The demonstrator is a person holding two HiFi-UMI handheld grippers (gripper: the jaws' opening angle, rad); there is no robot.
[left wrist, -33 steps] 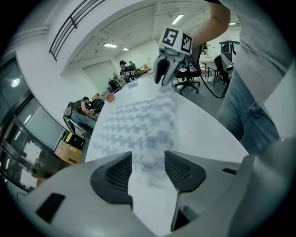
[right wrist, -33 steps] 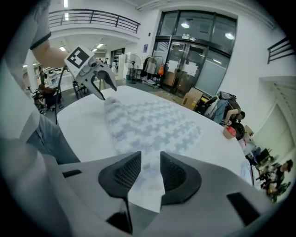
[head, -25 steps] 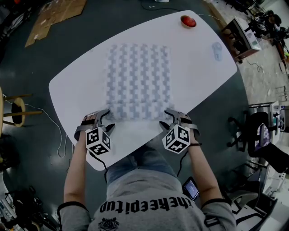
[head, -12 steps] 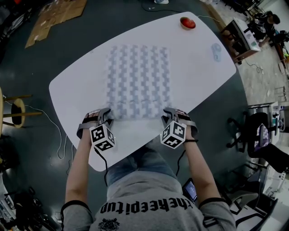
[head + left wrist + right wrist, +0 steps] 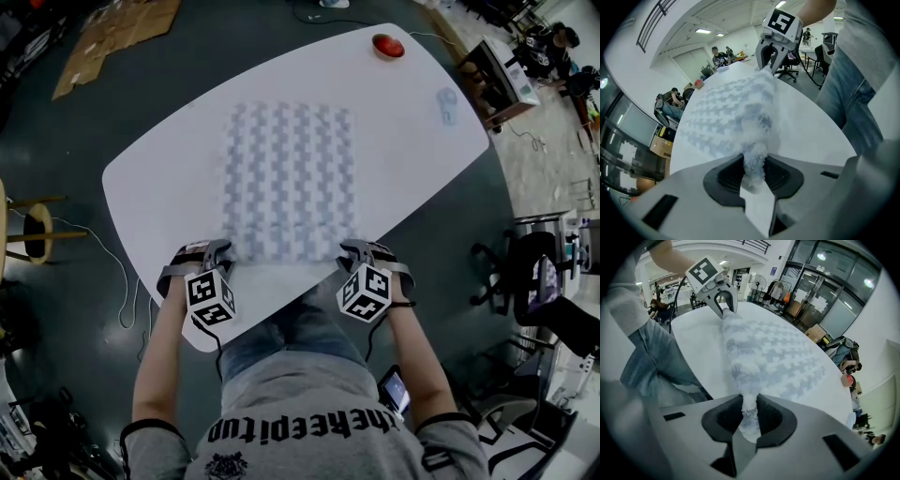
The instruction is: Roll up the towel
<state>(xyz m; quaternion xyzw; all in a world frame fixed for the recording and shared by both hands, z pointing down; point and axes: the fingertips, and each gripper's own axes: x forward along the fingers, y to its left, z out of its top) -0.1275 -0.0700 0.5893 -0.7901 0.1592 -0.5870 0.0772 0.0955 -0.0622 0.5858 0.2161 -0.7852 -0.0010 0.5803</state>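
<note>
The one towel [image 5: 289,183] lies flat ahead of my jaws, which have just been closing: my left gripper [image 5: 753,169] pinches its near left corner and my right gripper [image 5: 749,414] its near right corner. I judge this the start of the roll, and next both must turn that edge over evenly, away from me. Beyond the jaws sits one white table [image 5: 412,169], with one red round thing [image 5: 387,45] and one pale blue thing [image 5: 447,103] at its far end.

Towel [image 5: 289,183] fluffy, pale blue-white checks, spread flat on table [image 5: 412,159], not rolled yet. Near corners bunched, my left claw [image 5: 223,253] and right claw [image 5: 348,249] just been closing, now pinching them.
</note>
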